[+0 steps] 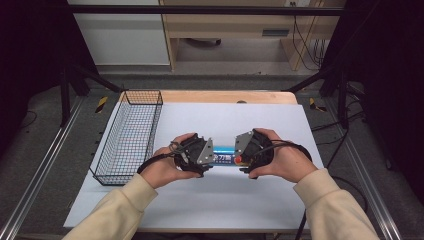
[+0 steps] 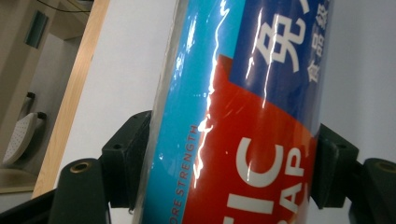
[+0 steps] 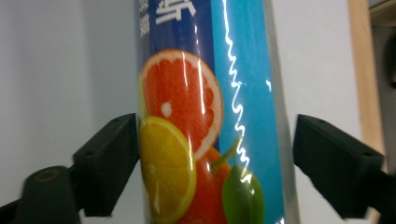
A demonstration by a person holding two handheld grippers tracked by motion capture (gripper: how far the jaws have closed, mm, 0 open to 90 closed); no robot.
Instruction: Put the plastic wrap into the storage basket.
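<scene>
Both tongs, left (image 1: 212,156) and right (image 1: 235,154), meet a roll (image 1: 224,154).

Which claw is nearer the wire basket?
Left. The left claw grips the roll's end on the wire basket's side; the right claw straddles the far end.

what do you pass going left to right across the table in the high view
wire basket → left gripper → roll of plastic wrap → right gripper
</scene>
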